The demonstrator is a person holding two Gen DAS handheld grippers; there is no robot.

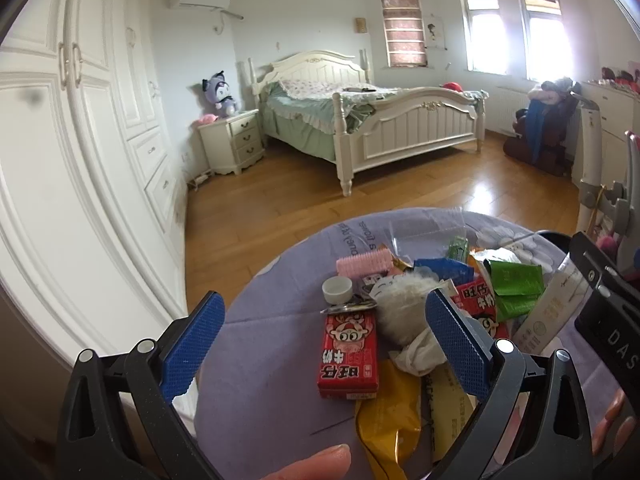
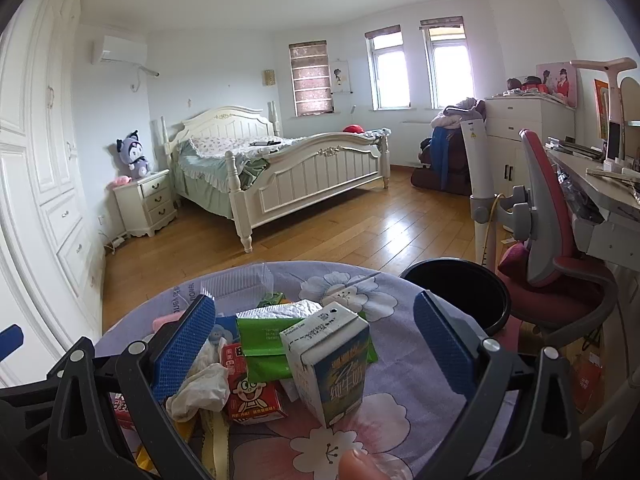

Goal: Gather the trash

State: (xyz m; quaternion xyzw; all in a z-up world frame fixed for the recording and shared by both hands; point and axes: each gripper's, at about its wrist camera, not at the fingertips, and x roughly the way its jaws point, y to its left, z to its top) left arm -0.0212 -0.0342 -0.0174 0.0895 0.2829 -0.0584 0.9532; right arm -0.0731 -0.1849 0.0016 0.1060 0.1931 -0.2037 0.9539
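Since both sets of tongs stand wide with nothing between the blue pads, we judge collection is only starting: our right gripper (image 2: 316, 344) brackets the upright milk carton (image 2: 332, 364), seemingly lined up as the first pick, while our left gripper (image 1: 320, 340) hangs over the red drink box (image 1: 349, 354) and crumpled tissue (image 1: 416, 350). Farther out, wrappers crowd the round lilac-clothed table (image 2: 400, 396), and the black bin (image 2: 460, 288) waits at its far right edge, near enough for short drops.
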